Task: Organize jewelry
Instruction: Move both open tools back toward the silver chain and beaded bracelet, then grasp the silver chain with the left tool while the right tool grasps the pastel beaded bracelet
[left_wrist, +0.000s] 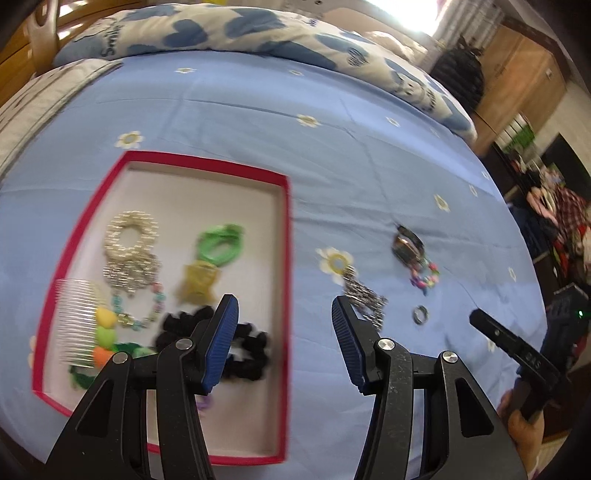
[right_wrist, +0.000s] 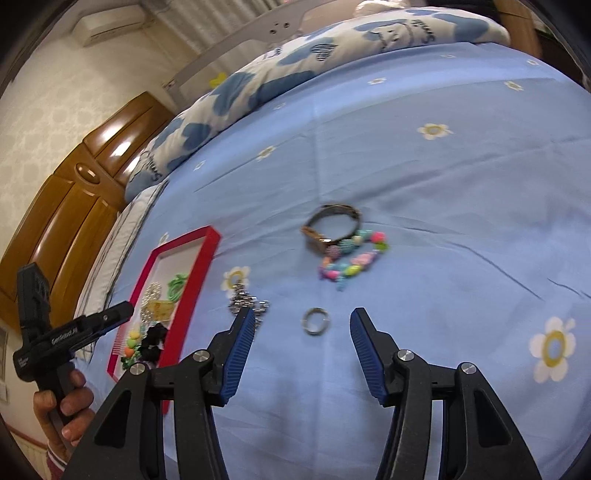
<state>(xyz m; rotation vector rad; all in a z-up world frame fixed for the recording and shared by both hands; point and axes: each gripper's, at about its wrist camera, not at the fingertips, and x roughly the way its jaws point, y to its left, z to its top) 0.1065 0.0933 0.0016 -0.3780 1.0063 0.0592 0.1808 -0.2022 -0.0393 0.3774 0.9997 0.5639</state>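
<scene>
Left claw (left_wrist: 284, 343) spread wide, nothing between its blue pads, hovering over the right wall of the red-rimmed tray (left_wrist: 286, 258). Its left pad over the tray's inside, its right pad over the blue flowered bedsheet (left_wrist: 258, 110). Right claw (right_wrist: 301, 347) likewise gaping and empty, poised low over the bedsheet with the small metal ring (right_wrist: 315, 322) lying flat just ahead, between the lines of the two pads but touched by neither.

Inside the tray: a pearly bracelet (left_wrist: 131, 232) at the back, a sparkly silver piece (left_wrist: 131, 275) touching its near edge, a green hair tie (left_wrist: 221, 243) with a gold glittery bow (left_wrist: 197, 286) just in front of it, a pale beaded bracelet (left_wrist: 142, 308), a clear comb (left_wrist: 79, 321) along the left wall, pastel pom-poms (left_wrist: 103, 332) beside the comb, and a black scrunchie (left_wrist: 243, 350) near the right wall, partly hidden behind the left pad.

Out on the bedsheet, to the right of the tray: a silver chain (left_wrist: 364, 295) heaped just beside a printed daisy, the ring well clear of it, then farther back a dark bangle (right_wrist: 332, 225) standing tilted on edge, with a colourful beaded bracelet (right_wrist: 351, 258) touching its near side. Much blurred in the left wrist view, so finer detail not made out.

Folded quilt with blue hearts (right_wrist: 295, 62) along the far side of the bed; wooden wardrobe (right_wrist: 74, 206) beyond.
</scene>
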